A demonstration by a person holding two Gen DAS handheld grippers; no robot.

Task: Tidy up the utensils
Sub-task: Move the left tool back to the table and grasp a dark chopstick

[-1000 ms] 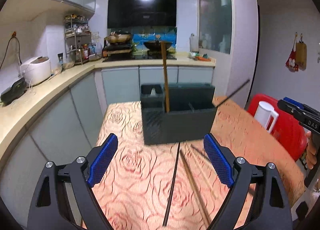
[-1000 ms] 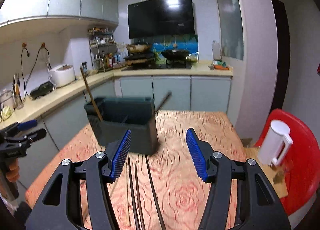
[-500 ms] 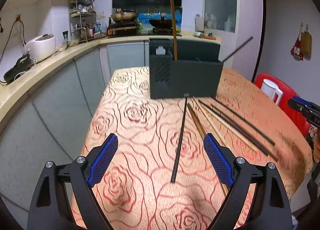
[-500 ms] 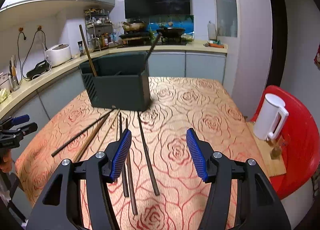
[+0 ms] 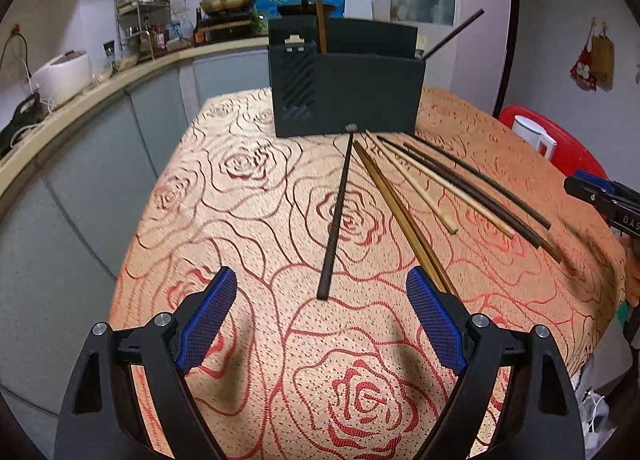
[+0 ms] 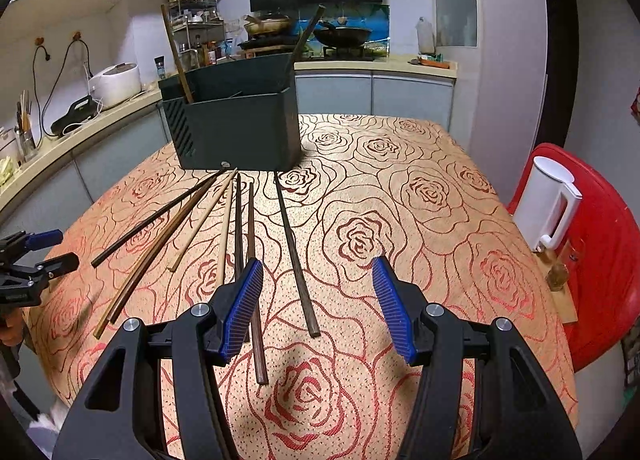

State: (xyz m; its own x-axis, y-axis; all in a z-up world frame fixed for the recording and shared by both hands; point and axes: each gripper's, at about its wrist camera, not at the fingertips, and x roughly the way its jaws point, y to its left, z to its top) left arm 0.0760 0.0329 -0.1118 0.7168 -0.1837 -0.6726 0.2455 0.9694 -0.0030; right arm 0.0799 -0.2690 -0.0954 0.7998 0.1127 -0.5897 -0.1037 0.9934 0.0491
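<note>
Two chopsticks already stand in the dark holder [image 6: 236, 120] at the far end of the table [image 5: 240, 220]: a brown one [image 6: 176, 52] leaning up out of its left compartment and a darker one [image 6: 306, 36] slanting out on the right. That looks like all that has been put away so far.

The rest lie loose on the rose-patterned cloth, fanned out from the foot of the holder toward the near edge. I count roughly seven, some dark, some pale wood. One dark chopstick [image 5: 338, 216] lies by itself on the left of the fan, another dark one [image 6: 296, 256] by itself on the right, and the others crowd between them, a few touching or lying side by side.

The left gripper [image 5: 320, 320] hangs just above the cloth, nothing between its blue pads; the jaws are narrowing, and the near end of the lone left chopstick sits just ahead of the gap. The right gripper [image 6: 318, 308] is spread apart and empty too, with the tip of the right-hand chopstick lying in line with its gap and a second dark stick [image 6: 256, 324] running close beside its left pad.

So I'd judge the job barely begun, with most of the sticks to go
</note>
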